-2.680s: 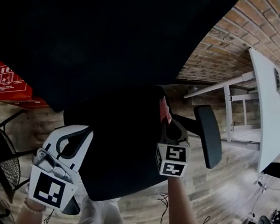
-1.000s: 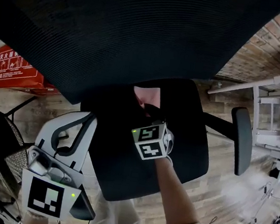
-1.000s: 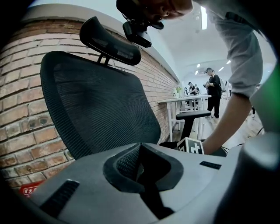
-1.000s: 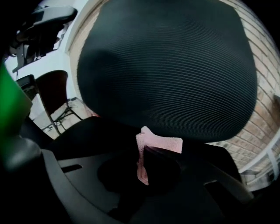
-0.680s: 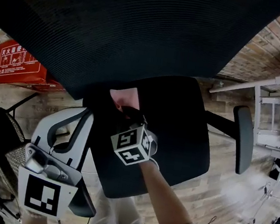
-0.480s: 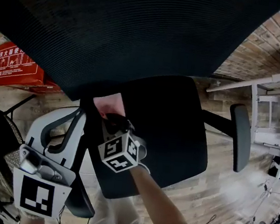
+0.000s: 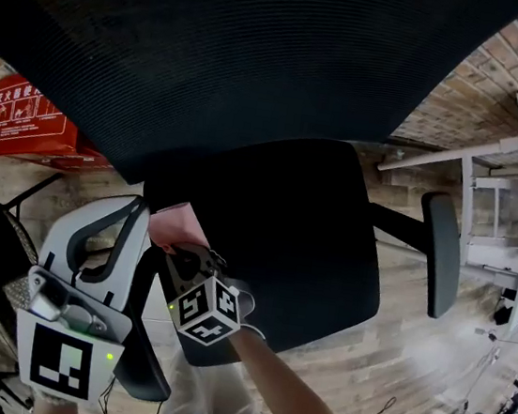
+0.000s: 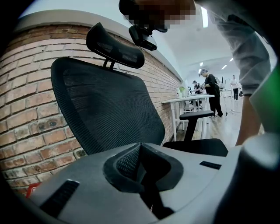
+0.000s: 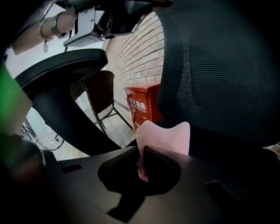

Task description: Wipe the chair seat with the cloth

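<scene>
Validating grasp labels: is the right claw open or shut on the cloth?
Shut on the cloth. In the right gripper view the right claw has its jaws together, with pink fabric pinched between them.

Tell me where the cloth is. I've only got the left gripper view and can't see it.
Observer: The right gripper is shut on the pink cloth.
Operator: Is it on the chair?
Observer: In the head view the cloth lies at the left edge of the seat.
Operator: Where's my left gripper relative to that?
Observer: The left gripper is off the seat's left side, above the armrest, clear of the cloth.
</scene>
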